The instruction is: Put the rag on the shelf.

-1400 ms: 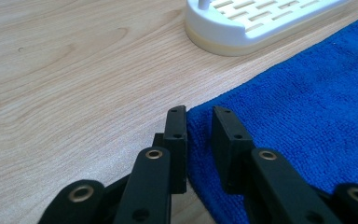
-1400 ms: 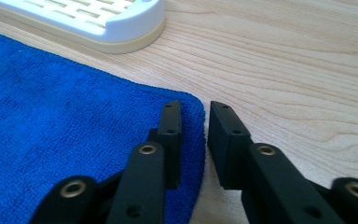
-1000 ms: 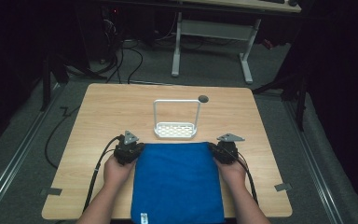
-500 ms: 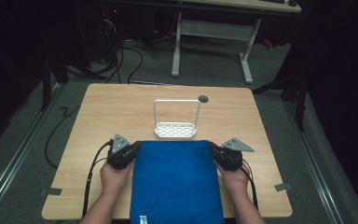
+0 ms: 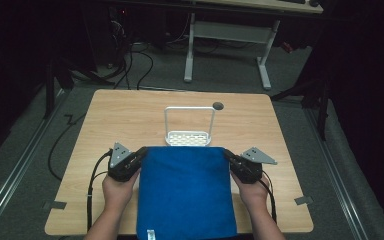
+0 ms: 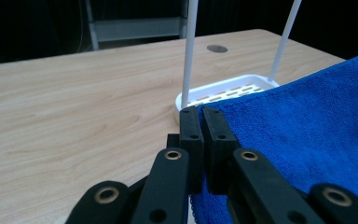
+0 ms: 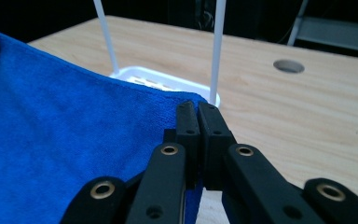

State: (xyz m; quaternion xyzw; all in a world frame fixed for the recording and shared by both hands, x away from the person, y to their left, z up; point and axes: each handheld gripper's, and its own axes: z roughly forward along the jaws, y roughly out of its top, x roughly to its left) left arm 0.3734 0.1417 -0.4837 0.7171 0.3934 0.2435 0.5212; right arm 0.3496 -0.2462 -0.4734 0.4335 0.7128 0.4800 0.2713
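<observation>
Both grippers, left gripper [image 5: 141, 154] and right gripper [image 5: 228, 156], pinch blue towel [image 5: 184, 190] corners (taut between).

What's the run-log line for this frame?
left gripper: shut on blue towel far-left corner | right gripper: shut on far-right corner | towel: stretched between them, far edge by white rack | table

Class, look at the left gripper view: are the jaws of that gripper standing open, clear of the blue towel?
No: the left gripper has its jaws pressed together on the corner of the blue towel.
</observation>
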